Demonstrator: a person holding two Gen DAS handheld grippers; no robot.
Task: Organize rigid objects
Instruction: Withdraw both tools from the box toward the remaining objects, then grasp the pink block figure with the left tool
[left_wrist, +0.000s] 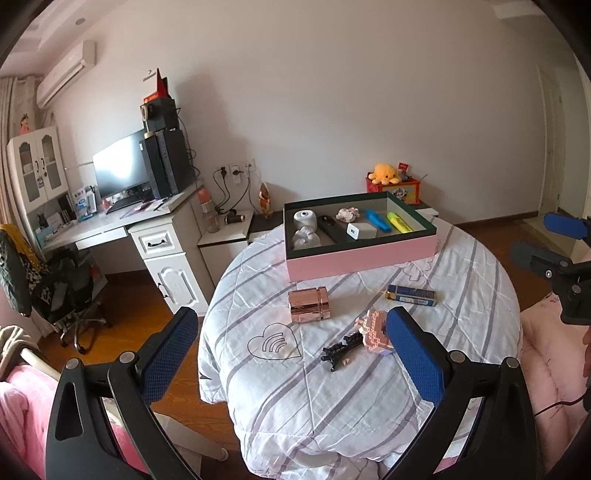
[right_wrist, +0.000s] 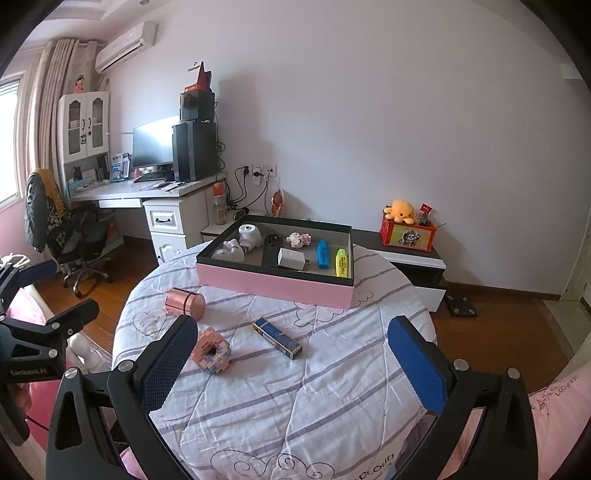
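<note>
Pink box (left_wrist: 360, 254): at table's (right_wrist: 258, 406) far side, partly filled.
Loose items: rose-gold case (left_wrist: 309, 304), blue pack (right_wrist: 277, 338), brick model (right_wrist: 211, 350).
Left gripper (left_wrist: 291, 354): wide open, empty.
Right gripper (right_wrist: 291, 360): wide open, empty.
Step judged: next pick; pack to be straddled.

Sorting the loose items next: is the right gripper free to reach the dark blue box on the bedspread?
Probably yes. The right gripper is open and empty, and the dark blue box lies ahead of it with nothing on top; only the pink brick figure sits beside it.
</note>
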